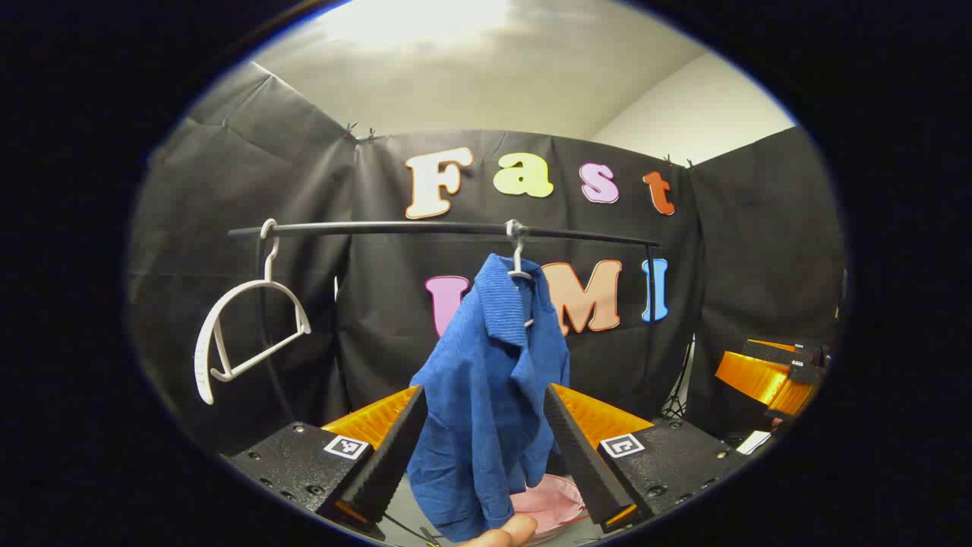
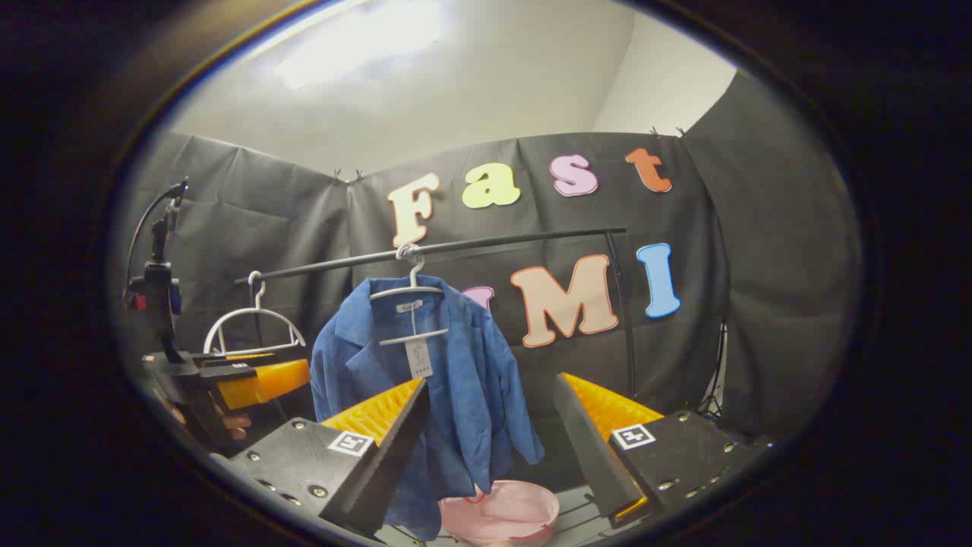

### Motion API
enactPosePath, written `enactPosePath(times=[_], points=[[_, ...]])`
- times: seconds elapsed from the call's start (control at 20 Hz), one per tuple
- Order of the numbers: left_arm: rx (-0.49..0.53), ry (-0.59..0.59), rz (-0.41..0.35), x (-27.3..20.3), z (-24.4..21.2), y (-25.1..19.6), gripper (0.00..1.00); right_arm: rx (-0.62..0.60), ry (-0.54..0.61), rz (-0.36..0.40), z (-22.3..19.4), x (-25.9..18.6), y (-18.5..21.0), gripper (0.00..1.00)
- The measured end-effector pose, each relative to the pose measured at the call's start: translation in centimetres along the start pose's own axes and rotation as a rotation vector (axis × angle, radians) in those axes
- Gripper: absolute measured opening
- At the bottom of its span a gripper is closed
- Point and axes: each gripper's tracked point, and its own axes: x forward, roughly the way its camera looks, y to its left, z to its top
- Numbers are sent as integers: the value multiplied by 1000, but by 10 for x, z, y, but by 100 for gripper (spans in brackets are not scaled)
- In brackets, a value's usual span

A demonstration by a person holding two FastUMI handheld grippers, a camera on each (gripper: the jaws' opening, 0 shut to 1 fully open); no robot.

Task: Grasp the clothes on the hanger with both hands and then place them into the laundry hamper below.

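Observation:
A blue shirt (image 1: 486, 395) hangs on a white hanger (image 1: 519, 262) from a black rail (image 1: 425, 228). In the right gripper view the same blue shirt (image 2: 425, 387) hangs from its hanger (image 2: 412, 292), open at the front with a tag showing. Below it sits a pink hamper (image 2: 501, 513), whose edge also shows as the pink hamper (image 1: 550, 505). My left gripper (image 1: 482, 403) stands open, its fingers framing the shirt from a short way off. My right gripper (image 2: 490, 395) is open too, facing the shirt's right side. The left gripper (image 2: 250, 380) shows at the left, held by a hand.
An empty white hanger (image 1: 243, 334) hangs at the rail's left end. The rail's black upright (image 2: 623, 311) stands at the right. A camera stand (image 2: 156, 281) rises at the far left. The right gripper (image 1: 767, 372) shows at the right edge.

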Motion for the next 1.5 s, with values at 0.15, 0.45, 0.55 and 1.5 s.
enactPosePath(times=[0.15,0.45,0.55,1.5], points=[[-9,1,-18,-6,-8,-20,94,-15,-22,-8,3,-10,-13,98],[-83,22,-55,-12,-11,-47,94,8,-32,23,6,-19,-14,98],[-70,9,-43,-10,-6,-48,94,21,-35,46,10,-22,-11,98],[-84,41,-57,2,-19,-74,94,-14,-39,70,4,-20,-14,98]])
